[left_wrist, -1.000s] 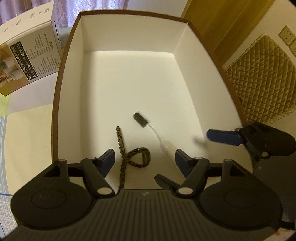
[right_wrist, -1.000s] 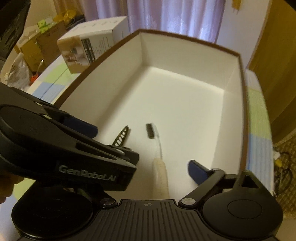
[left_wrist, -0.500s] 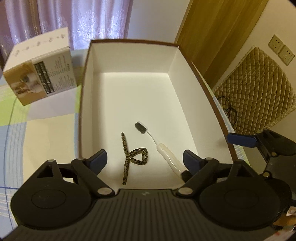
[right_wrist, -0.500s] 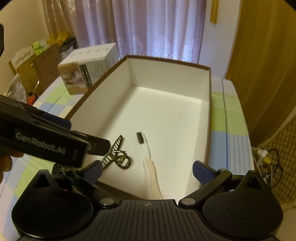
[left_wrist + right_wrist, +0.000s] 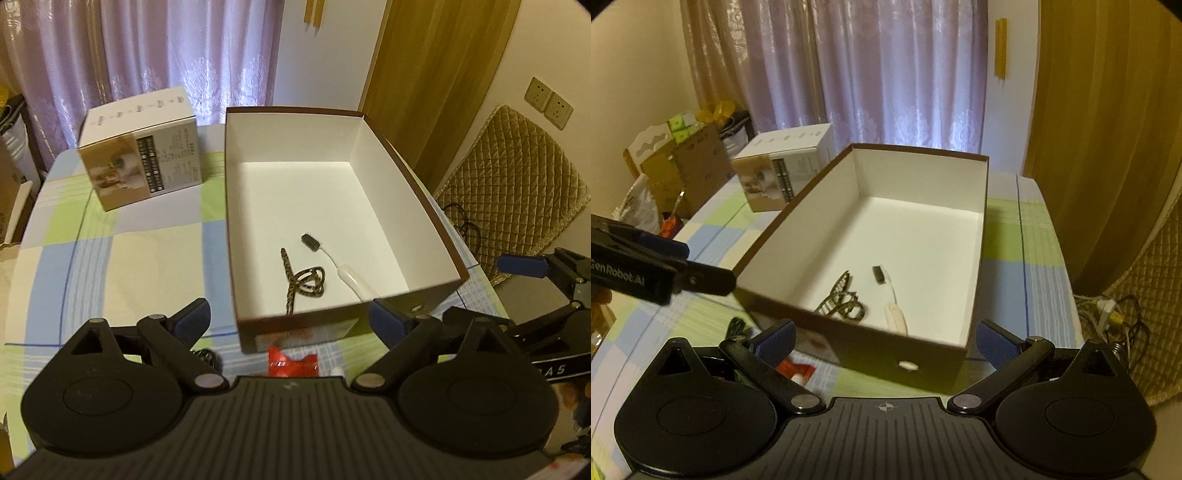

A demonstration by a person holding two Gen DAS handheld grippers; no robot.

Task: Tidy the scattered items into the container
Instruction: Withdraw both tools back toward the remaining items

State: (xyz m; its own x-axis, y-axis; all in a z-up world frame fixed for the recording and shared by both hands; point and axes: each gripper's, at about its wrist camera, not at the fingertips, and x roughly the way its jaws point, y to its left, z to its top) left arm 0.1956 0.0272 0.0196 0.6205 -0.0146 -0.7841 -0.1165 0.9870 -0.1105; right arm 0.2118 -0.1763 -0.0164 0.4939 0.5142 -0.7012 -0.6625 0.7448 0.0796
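Here we see a worktop [image 5: 122,254] covered with a checked cloth of pale blue, green and cream squares. On it sits a large open box [image 5: 417,206], brown outside and white inside, which fills the middle of both views. Left of this box, towards the far edge by the curtain [image 5: 155,51], stands a smaller printed carton [image 5: 144,155], apart from the box.

We hold the left hand-held gripper [image 5: 288,326] just short of the box's near wall, its blue-padded jaws spread wide with nothing between them. We hold the right hand-held gripper [image 5: 884,339] likewise before the near wall, jaws wide apart and empty; in the left view it shows at the right edge.

Inside the box, near its front end, lie two things side by side. One is a toothbrush [image 5: 338,267] with a dark bristle head pointing to the far end and a white handle. Just left of it is a patterned hair tie [image 5: 301,282], looped, with one strand trailing.

Outside, on the cloth in front of the box, lies a small red packet [image 5: 293,363], partly hidden by the gripper body. A dark small item [image 5: 737,326] lies further left; we cannot tell what it is.
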